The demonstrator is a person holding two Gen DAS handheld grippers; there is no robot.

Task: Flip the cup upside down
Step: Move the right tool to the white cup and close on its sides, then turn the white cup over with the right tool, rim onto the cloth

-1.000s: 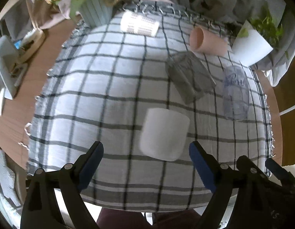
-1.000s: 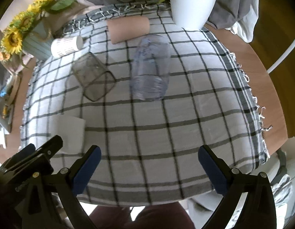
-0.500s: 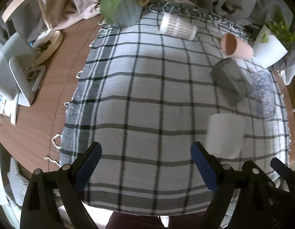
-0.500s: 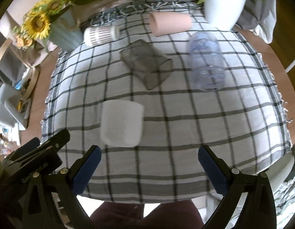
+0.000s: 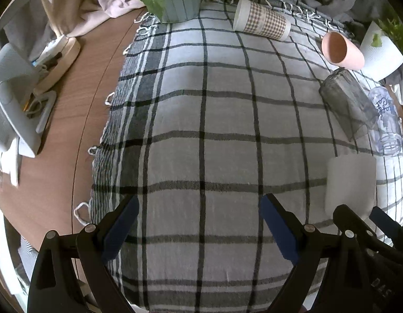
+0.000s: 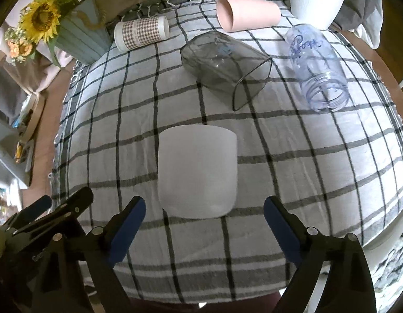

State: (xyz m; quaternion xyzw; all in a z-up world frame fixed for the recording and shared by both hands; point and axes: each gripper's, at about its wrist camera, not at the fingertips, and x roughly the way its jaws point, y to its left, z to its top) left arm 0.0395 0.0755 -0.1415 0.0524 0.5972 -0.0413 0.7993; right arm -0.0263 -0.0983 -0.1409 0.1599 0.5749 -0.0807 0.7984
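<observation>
1. Left wrist view: the left gripper (image 5: 199,224) hangs over the checked cloth (image 5: 201,130) with its blue-padded jaws spread wide and nothing between them.
2. The white cup (image 5: 350,182) sits off to that gripper's right, near the cloth's right edge; I cannot tell from here which end is up. The dark frame of the right gripper (image 5: 379,224) shows just in front of it.
3. Further back lie four containers on their sides: a gingham cup (image 5: 261,22), a pink cup (image 5: 342,50) with its open mouth turned this way and nothing in it, a smoky glass (image 5: 347,104), and a clear jar (image 5: 386,122) with blue script.
4. A blue vase (image 5: 180,2) stands at the cloth's far edge and a white planter (image 5: 379,52) with greenery at far right. On the bare table (image 5: 71,130) to the left is a white stand (image 5: 11,99).
5. Right wrist view: the right gripper (image 6: 201,224) is spread wide, holding nothing, with the white cup (image 6: 197,172) standing just ahead of and between its pads (image 6: 127,225), apart from both.
6. Behind it the smoky glass (image 6: 222,67) lies with its empty mouth toward the camera; the jar (image 6: 316,67) likewise, empty, threads showing.
7. The gingham cup (image 6: 141,34) and pink cup (image 6: 247,14) lie at the back, the pink one beside the planter (image 6: 316,0).
8. Sunflowers (image 6: 42,18) fill the vase (image 6: 81,41) at left.
9. The left gripper (image 6: 45,214) shows at lower left.
</observation>
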